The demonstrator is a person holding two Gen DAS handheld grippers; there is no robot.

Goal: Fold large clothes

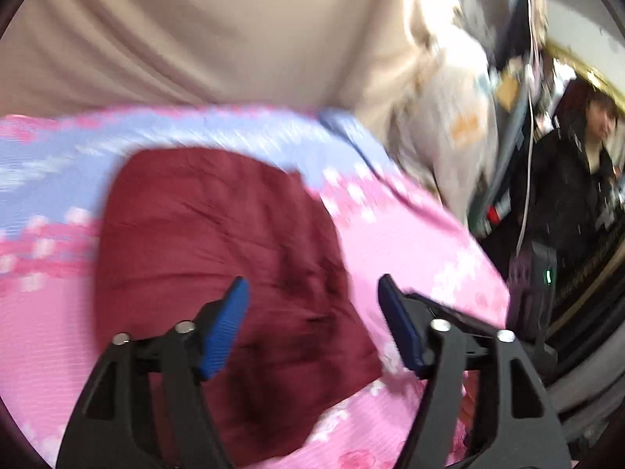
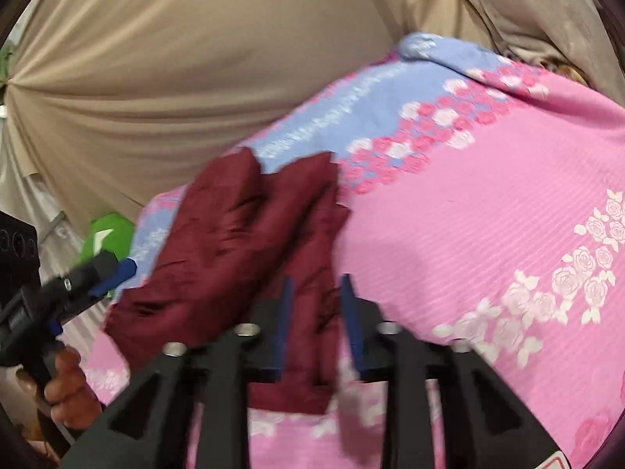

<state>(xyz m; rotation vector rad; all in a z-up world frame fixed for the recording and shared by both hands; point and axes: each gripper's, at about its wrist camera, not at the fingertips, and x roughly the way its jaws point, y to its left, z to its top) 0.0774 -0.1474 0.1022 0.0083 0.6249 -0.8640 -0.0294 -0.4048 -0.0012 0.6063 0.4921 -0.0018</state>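
A dark red garment (image 1: 218, 258) lies folded in a compact bundle on a pink and blue flowered bedspread (image 1: 410, 242). My left gripper (image 1: 312, 289) is open just above its near edge, blue pads wide apart and empty. In the right wrist view the garment (image 2: 242, 234) lies rumpled on the bedspread (image 2: 488, 215). My right gripper (image 2: 316, 285) hovers over its near right part, pads a narrow gap apart with nothing between them. The left gripper (image 2: 117, 273) shows at the garment's left edge, held by a hand (image 2: 66, 383).
A beige sheet (image 2: 187, 70) covers the area behind the bed. A green object (image 2: 105, 234) lies at the bed's left side. In the left wrist view a person in black (image 1: 578, 179) stands to the right among clutter and cables.
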